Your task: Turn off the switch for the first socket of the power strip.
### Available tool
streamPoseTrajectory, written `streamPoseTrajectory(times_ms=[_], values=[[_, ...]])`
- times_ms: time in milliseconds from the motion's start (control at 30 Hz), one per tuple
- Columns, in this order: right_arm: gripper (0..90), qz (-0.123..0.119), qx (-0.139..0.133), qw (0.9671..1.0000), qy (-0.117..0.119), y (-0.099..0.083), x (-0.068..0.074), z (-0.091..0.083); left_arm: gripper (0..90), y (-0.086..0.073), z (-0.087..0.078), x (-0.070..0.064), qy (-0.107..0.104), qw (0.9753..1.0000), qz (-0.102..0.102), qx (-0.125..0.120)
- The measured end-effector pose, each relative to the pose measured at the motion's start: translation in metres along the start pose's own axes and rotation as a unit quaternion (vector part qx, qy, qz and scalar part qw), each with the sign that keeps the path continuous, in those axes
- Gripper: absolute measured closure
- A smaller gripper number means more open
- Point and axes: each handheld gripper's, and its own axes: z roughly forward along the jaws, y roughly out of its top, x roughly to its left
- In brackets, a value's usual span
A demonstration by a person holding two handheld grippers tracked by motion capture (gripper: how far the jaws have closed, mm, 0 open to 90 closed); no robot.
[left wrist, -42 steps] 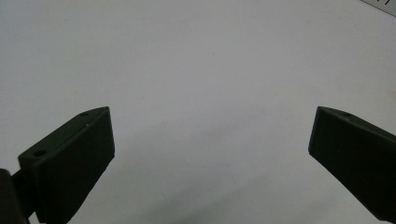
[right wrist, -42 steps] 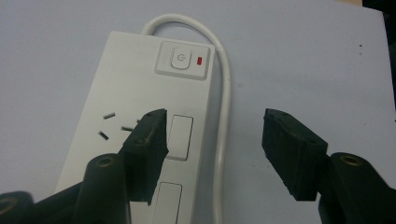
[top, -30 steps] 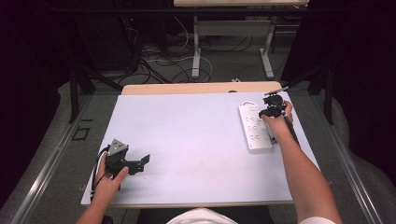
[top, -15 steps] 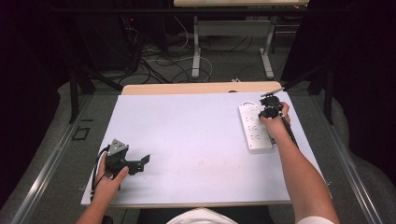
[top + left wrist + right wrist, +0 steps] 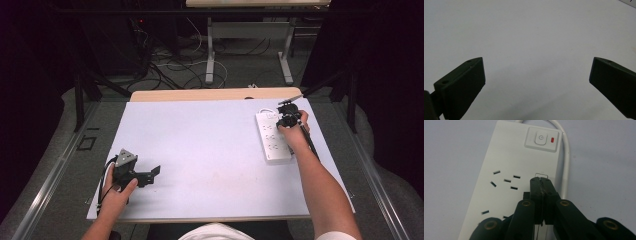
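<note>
In the high view, a white rectangular plastic power strip [image 5: 272, 139] lies flat near the right edge of the pale grey bench [image 5: 210, 150], its long side running away from the person, with a white cable curving off its far end. The right gripper [image 5: 287, 116] is held over the far part of the strip, the person's right hand [image 5: 294, 134] wrapped around it and the forearm reaching in from the bottom right. Well apart from it, near the front left corner of the bench, the left gripper [image 5: 154, 172] rests low over the bare surface in the person's left hand [image 5: 116, 192], a grey three-cornered plate on top and its jaws pointing right toward the middle of the bench. In the left gripper view, the two black jaws stand wide apart with only plain bench surface between them; a corner of something white shows at the top right edge, too little to tell what it is. In the right gripper view, the right gripper [image 5: 541, 181] has its jaws pressed together with nothing between them, tips down over the strip's top face just beside a small outlined rectangle, below the square power button [image 5: 540, 138] with its red indicator light [image 5: 552, 139], and to the right of a group of dark socket slots [image 5: 505, 180]; the white cable [image 5: 566, 162] runs along the strip's right side.
</note>
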Motion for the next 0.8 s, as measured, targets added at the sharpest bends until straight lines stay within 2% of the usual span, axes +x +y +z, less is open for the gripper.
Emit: streamPoseTrajectory(times_ms=[300,467,667,733,800], values=[[90.0,0.002,0.001,1.0,0.001,-0.0002,0.0004,0.0002,0.2,0.0,-0.0003,-0.0002,0.0,1.0,0.0,0.0],[90.0,0.007,-0.01,0.9999,0.004,-0.0011,0.0002,0.0014,0.2,0.0,-0.0002,-0.0002,0.0,1.0,0.0,0.0],[90.0,0.007,0.002,1.0,0.003,-0.0024,-0.0002,0.0025,0.2,0.0004,-0.0011,0.0,-0.003,1.0,0.001,0.005],[90.0,0.009,-0.004,0.9999,0.012,-0.0035,-0.0018,0.0024,0.2,0.0004,-0.0011,0.0001,-0.003,1.0,0.001,0.005],[90.0,0.015,-0.003,0.9998,0.009,-0.0041,-0.0022,0.0022,0.2,0.0005,-0.0011,0.0001,-0.003,1.0,0.001,0.005]])
